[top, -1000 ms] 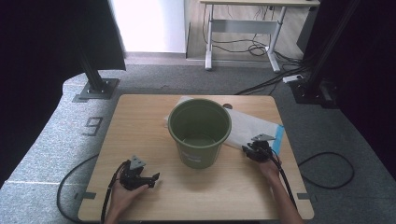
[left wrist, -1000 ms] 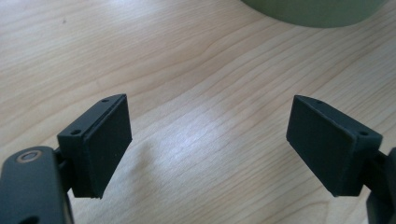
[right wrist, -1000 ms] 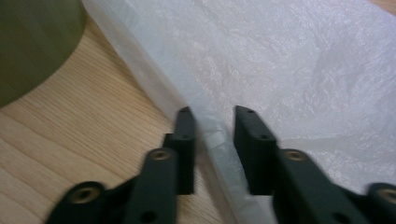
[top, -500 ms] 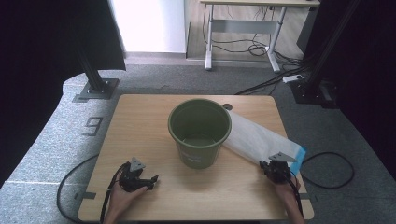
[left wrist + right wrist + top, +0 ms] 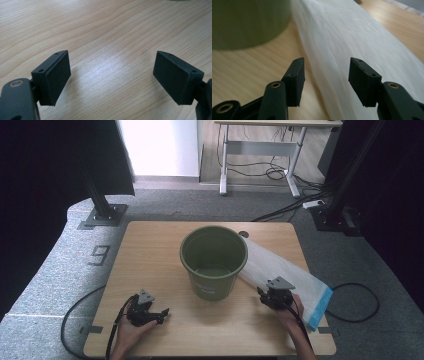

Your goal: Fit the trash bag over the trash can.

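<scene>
The right gripper [image 5: 270,292], its flat black fingers just opened, straddles a crinkly translucent plastic bag [image 5: 352,40] beside the round olive bucket [image 5: 214,260]; the left gripper [image 5: 111,77] gapes over grained wooden tabletop [image 5: 100,30].

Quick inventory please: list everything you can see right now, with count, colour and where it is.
bucket: one, olive green, upright at the table's centre
plastic bag: one, translucent white with a blue end, flat on the table right of the bucket
table: one, light wood
desk: one, pale legs, behind, cables under it
left tongs: one, black, open, on the table near its front left
right tongs: one, black, jaws just opening, apart over the bag's near edge
</scene>
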`<state>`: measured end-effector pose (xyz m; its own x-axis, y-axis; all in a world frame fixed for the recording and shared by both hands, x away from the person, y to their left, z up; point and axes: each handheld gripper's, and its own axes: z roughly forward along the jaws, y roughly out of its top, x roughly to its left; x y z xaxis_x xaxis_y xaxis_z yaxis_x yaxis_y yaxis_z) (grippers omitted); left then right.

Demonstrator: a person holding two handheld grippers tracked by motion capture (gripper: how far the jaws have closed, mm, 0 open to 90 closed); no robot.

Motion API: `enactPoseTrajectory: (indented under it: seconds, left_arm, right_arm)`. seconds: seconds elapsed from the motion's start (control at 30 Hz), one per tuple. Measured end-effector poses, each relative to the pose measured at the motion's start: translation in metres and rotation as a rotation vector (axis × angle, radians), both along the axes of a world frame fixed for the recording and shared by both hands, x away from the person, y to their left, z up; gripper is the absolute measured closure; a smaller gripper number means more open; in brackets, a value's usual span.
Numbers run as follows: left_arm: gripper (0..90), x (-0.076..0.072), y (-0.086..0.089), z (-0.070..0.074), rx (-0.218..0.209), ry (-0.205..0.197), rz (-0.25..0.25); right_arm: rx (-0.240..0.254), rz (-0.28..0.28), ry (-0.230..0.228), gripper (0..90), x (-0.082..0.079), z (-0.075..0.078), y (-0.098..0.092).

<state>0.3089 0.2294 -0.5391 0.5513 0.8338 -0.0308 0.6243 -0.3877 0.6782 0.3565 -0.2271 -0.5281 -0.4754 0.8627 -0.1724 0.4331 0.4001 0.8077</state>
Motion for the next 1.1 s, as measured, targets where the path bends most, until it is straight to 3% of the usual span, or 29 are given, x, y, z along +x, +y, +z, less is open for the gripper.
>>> enactPoseTrajectory:
  seconds: [0.1, 0.17, 0.33, 0.53, 0.63, 0.67, 0.77, 1.1]
  left_arm:
    - [14.5, 0.001, 0.0, -0.001, 0.005, 0.003, 0.004]
    - [14.5, 0.002, 0.0, -0.001, 0.004, 0.003, 0.006]
    - [14.5, 0.001, 0.002, 0.001, -0.002, -0.001, 0.019]
    - [14.6, 0.002, 0.0, 0.0, -0.009, 0.001, 0.023]
    - [14.6, 0.002, 0.001, 0.0, -0.019, 0.002, 0.019]
    - [14.6, 0.002, 0.002, 0.002, -0.04, -0.001, 0.021]
    - [15.1, 0.001, 0.005, 0.004, -0.049, -0.016, 0.034]
    - [15.1, 0.003, 0.004, 0.002, -0.053, 0.003, 0.034]
  right_arm:
    - [0.034, 0.025, 0.013, 44.4, 0.018, -0.002, 0.009]
    - [0.083, 0.039, 0.026, 44.5, 0.028, -0.003, 0.012]
    - [0.164, 0.081, 0.033, 46.5, 0.045, -0.006, 0.02]
    - [0.114, 0.093, 0.047, 46.7, 0.055, -0.012, 0.033]
    - [0.071, 0.088, 0.076, 46.3, 0.056, -0.019, 0.036]
    - [0.067, 0.083, 0.087, 46.3, 0.057, -0.021, 0.035]
    - [0.07, 0.075, 0.106, 47.2, 0.059, -0.024, 0.033]
    - [0.087, 0.092, 0.159, 85.0, 0.056, -0.022, 0.023]
